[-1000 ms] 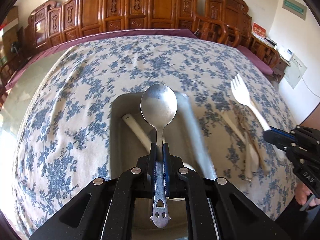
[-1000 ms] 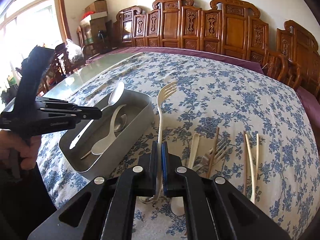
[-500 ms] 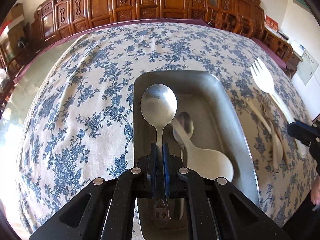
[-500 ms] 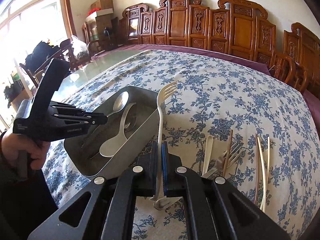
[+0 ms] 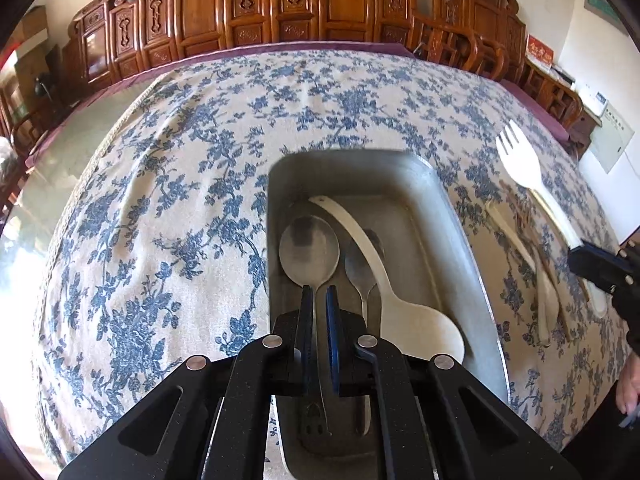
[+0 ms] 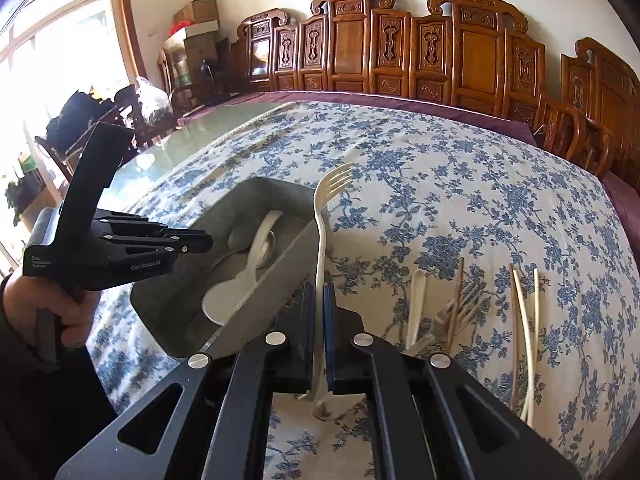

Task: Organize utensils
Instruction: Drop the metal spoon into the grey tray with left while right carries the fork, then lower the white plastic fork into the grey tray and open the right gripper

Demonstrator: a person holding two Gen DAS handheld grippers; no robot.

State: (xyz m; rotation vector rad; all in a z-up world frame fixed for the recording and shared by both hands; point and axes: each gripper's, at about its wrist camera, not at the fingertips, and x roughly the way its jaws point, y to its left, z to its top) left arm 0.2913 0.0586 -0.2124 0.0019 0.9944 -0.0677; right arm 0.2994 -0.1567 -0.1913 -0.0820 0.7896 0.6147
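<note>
Utensils: left jaws grip metal spoon [image 5: 309, 254] over tray [image 5: 460, 216]; right jaws grip white fork [image 6: 326, 216] beside it.

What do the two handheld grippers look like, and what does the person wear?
Both grippers are matte black frames with triangular cutouts, silver rivets and blue finger pads. The left gripper has small white lettering on its side and a pistol-style handle. A dark sleeve covers the person's arm.

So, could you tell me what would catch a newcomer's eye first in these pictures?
Probably the metal spoon clamped in the left hand-held gripper, lowered into the grey metal tray beside a white spoon. Next, the white plastic fork held in the right hand-held gripper beside the tray.
</note>
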